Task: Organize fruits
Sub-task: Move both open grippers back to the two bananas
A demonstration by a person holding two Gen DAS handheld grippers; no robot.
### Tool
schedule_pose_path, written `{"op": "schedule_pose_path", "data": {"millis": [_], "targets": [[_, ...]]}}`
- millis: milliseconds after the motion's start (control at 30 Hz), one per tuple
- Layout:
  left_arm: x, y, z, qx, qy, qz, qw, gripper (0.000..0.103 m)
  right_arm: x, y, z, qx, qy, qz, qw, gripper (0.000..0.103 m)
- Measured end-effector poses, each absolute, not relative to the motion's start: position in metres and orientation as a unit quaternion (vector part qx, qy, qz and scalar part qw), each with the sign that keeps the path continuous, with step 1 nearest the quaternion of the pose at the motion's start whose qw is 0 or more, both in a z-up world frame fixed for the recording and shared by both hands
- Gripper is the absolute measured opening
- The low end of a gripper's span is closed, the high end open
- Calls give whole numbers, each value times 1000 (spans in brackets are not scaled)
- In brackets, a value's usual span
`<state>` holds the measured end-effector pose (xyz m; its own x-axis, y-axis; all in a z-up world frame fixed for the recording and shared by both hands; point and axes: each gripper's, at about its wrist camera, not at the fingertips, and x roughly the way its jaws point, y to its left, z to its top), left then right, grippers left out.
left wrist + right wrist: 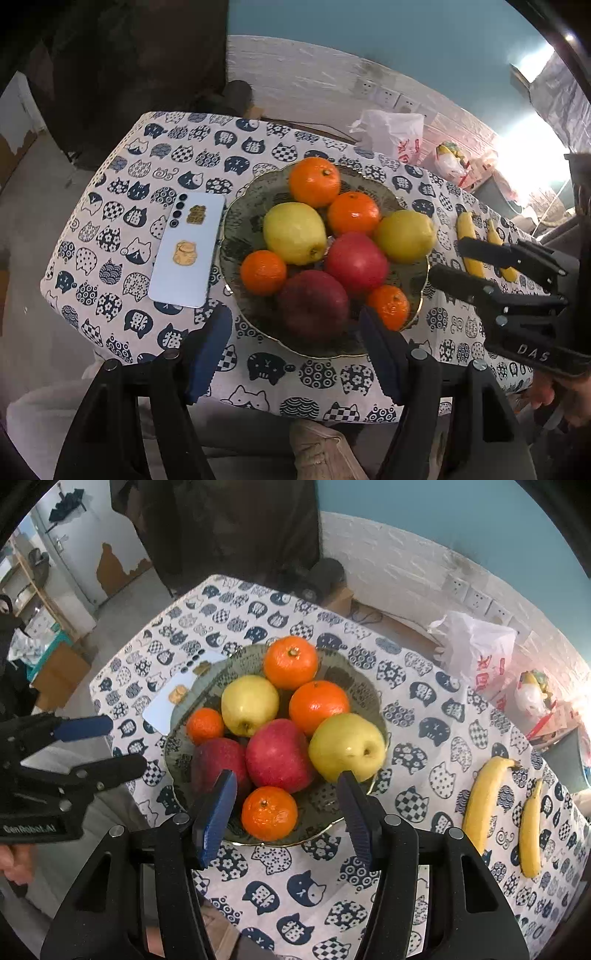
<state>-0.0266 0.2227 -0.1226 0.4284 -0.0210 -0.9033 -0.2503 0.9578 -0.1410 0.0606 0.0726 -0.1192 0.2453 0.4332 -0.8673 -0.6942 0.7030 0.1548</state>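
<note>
A dark patterned bowl (236, 221) (328, 799) on the cat-print tablecloth (122, 229) holds several oranges, two yellow apples and two red apples. Two bananas (484, 801) (466, 230) lie side by side on the cloth to the right of the bowl. My left gripper (294, 314) (125, 744) hovers open over the bowl's near left side, above the darker red apple (314, 301), with nothing between its pads. My right gripper (287, 777) (447, 258) hovers open over the bowl's near edge, above the nearest orange (269, 814), and its pads touch no fruit.
A white phone (188, 247) (162, 705) lies face down left of the bowl. Plastic bags (391, 133) (480, 650) sit behind the table by the white brick wall. The table's near edge runs just below the bowl.
</note>
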Motion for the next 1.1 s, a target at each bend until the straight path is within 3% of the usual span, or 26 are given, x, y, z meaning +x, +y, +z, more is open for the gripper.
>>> {"op": "schedule_pose_path", "data": {"millis": [167,1100], "targets": [[-21,208,-118,-115,530,59,838,73,64,56,-107,-120,488,355,788,61],[25,89,-95,-26,528,-16,849,76,82,-68,-82,-79,472,288,829,62]]}}
